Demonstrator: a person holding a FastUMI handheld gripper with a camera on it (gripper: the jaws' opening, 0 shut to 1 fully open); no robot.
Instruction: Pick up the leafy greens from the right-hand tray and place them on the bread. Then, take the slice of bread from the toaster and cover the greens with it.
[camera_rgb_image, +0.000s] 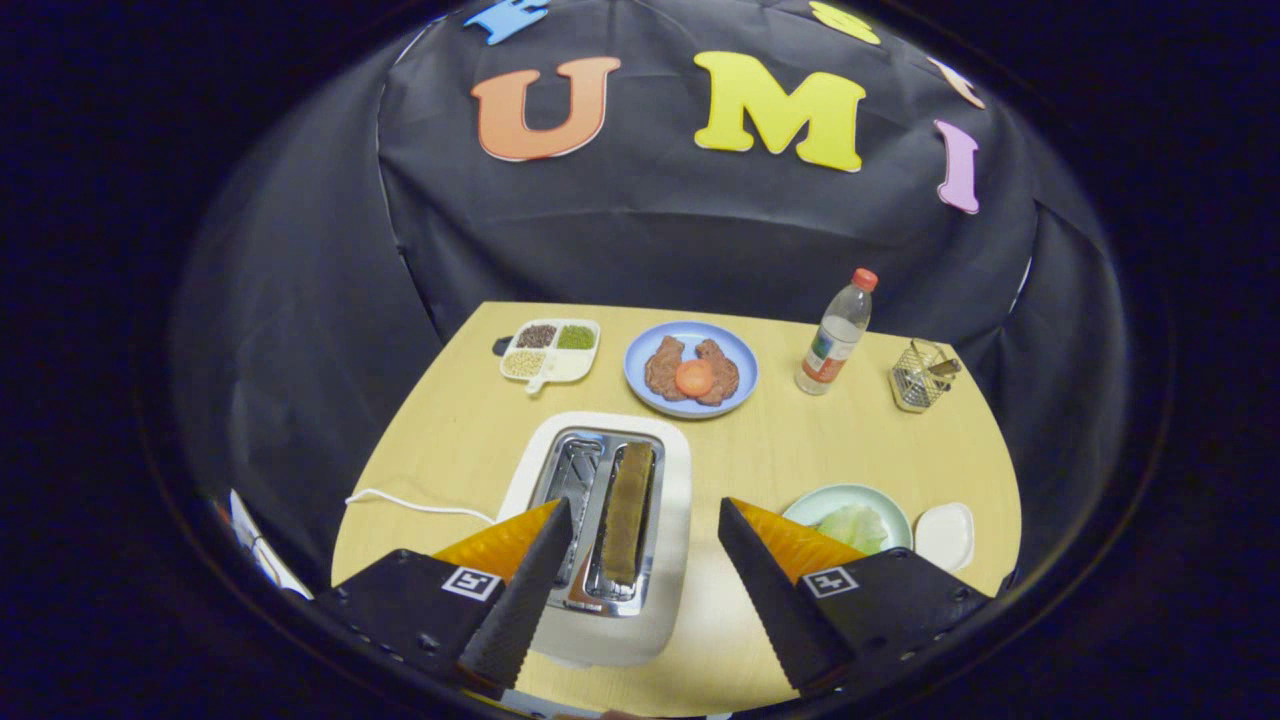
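Observation:
My gripper (645, 505) hangs open above a white toaster (675, 470), its fingers wide apart and holding nothing. A brown slice of bread (628, 510) stands in the toaster's right slot, between my fingers and below them; the left slot looks empty. The pale leafy greens (855, 525) lie on a light green plate (845, 491) just right of the toaster, partly hidden behind my right finger. Beyond the toaster, a blue plate (640, 352) carries two brown pieces (662, 368) with a red tomato slice (694, 378) on top.
A small white dish (945, 535) sits right of the green plate. At the back of the wooden table (460, 440) are a divided tray of grains (550, 350), a water bottle (835, 335) and a wire basket (922, 375). The toaster's white cable (410, 503) runs left.

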